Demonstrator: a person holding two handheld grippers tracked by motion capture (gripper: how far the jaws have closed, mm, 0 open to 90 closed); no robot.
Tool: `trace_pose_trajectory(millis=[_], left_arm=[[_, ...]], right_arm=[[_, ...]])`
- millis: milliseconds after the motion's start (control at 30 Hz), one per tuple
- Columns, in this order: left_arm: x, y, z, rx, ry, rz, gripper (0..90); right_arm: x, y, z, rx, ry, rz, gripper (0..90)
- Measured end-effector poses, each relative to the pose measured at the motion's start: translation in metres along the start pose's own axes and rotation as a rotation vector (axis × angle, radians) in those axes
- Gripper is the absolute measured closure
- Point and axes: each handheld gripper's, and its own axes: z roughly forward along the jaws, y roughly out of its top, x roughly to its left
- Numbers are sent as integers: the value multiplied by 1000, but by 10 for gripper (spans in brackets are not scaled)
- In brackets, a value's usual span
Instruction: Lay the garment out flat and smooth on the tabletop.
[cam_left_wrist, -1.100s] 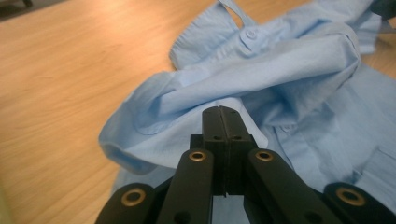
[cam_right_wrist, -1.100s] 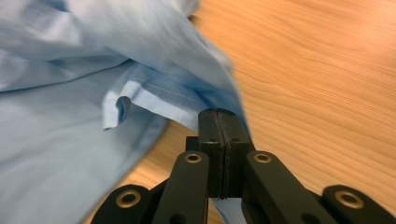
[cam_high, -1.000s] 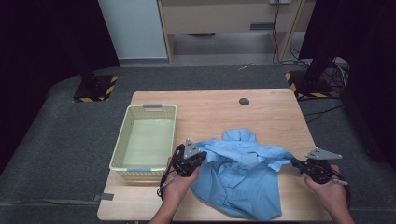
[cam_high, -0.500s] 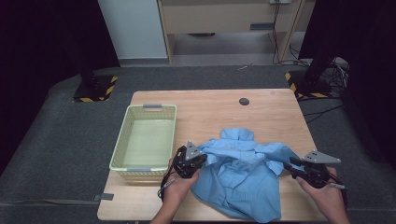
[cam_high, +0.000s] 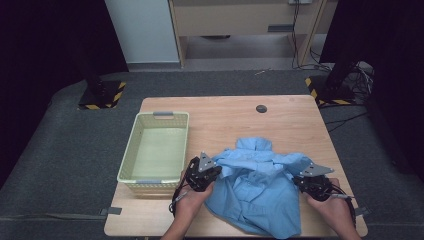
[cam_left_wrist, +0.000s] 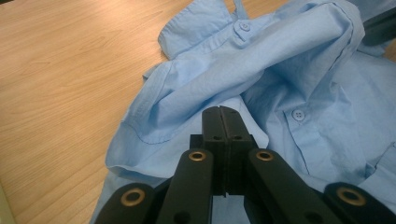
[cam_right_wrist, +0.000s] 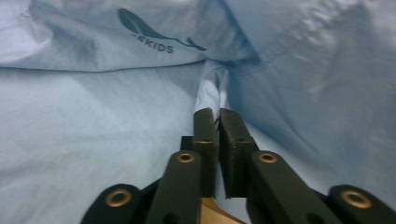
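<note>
Presently, findings as follows.
Shirt: light blue button shirt (cam_high: 260, 187) lies crumpled on the near half of the counter (cam_high: 230, 115), right of the pale green basket (cam_high: 156, 150).
Left tool (cam_left_wrist: 220, 114): jaws clenched together at the shirt's left edge; no cloth seen between them.
Right tool (cam_right_wrist: 218, 116): jaws have just been closing, now pinching a fold of shirt fabric at its right edge.

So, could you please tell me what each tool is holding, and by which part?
The right tool pinches a fold of the blue shirt at its right edge. The left tool is shut at the shirt's left edge; whether it grips cloth cannot be told.
</note>
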Motion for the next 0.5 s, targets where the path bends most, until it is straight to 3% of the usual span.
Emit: trace_pose_trajectory(millis=[100, 200, 333, 500], left_arm=[[0, 0, -1, -2, 7, 2, 900], [2, 0, -2, -5, 9, 1, 900], [3, -1, -2, -5, 9, -10, 900], [2, -1, -2, -6, 9, -13, 900]], right_arm=[[-10, -2, -2, 7, -12, -10, 884], [-24, -2, -3, 18, -69, -26, 887], [-48, -10, -3, 13, -93, 46, 888], [-60, -20, -6, -6, -104, 122, 867]])
